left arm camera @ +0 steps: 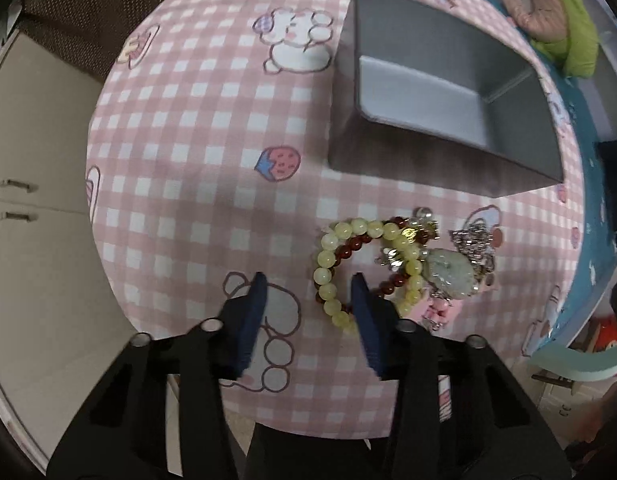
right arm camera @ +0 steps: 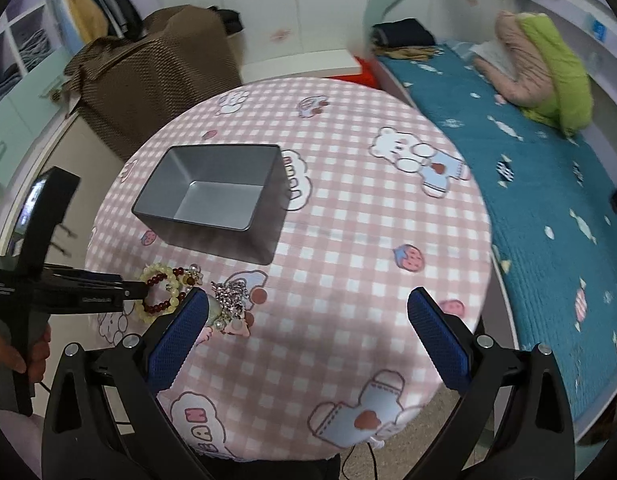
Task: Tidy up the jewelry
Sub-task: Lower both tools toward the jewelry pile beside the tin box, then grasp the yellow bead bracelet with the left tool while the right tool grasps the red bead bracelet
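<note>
Bracelets: yellow bead bracelet (left arm camera: 350, 260) and dark red bead bracelet (left arm camera: 362, 256) sit tangled in one pile with a jade pendant (left arm camera: 448, 270) on our pink checked tablecloth (left arm camera: 188, 184), just this side of the box.
Left gripper (left arm camera: 308, 312): nearer of our two — points down, one side of the yellow loop between its fingers, pads not pressing yet, so nothing is held.
Right gripper (right arm camera: 308, 336): wide open, empty, pile by its left finger.
Grey box (left arm camera: 440, 92): open-topped, nothing inside — we'd guess the jewelry goes there.
</note>
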`<action>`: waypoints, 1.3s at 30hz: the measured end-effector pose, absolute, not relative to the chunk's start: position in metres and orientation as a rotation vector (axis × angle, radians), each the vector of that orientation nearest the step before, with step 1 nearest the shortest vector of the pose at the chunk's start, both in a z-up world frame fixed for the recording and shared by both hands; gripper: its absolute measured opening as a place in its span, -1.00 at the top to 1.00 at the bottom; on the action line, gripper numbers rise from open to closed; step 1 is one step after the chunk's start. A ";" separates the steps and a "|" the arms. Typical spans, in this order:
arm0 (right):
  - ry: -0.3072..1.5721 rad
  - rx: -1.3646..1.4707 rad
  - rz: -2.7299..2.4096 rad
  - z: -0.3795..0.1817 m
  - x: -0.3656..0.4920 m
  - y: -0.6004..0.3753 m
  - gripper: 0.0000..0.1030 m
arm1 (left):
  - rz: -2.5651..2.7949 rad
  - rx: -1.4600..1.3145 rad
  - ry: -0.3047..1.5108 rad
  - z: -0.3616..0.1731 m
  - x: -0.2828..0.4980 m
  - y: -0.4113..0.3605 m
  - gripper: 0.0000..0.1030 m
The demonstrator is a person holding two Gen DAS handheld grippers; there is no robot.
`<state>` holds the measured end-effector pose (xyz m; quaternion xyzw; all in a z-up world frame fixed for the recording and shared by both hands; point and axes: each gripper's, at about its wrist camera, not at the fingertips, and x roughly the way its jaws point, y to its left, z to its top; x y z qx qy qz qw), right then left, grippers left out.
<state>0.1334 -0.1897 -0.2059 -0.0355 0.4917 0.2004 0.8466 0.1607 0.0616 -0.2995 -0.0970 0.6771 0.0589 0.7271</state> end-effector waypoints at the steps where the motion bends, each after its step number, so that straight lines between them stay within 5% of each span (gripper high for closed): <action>1: 1.041 -0.080 0.438 -0.208 0.137 -0.188 -0.85 | 0.137 -0.224 1.509 -0.304 0.161 0.062 0.54; 5: 1.053 -0.086 0.482 -0.214 0.143 -0.185 -0.85 | 0.153 -0.252 1.514 -0.304 0.160 0.065 0.82; 19: 1.020 -0.110 0.662 -0.207 0.144 -0.154 -0.85 | 0.175 -0.339 1.386 -0.237 0.136 0.086 0.82; 26: 1.037 -0.128 0.758 -0.209 0.134 -0.114 -0.60 | 0.173 -0.350 1.374 -0.233 0.123 0.103 0.82; 30: 1.051 -0.107 0.800 -0.212 0.128 -0.089 -0.27 | 0.145 -0.371 1.395 -0.243 0.114 0.125 0.82; 39: 1.138 -0.210 0.758 -0.247 0.104 -0.019 0.15 | 0.011 -0.315 1.404 -0.251 0.107 0.151 0.82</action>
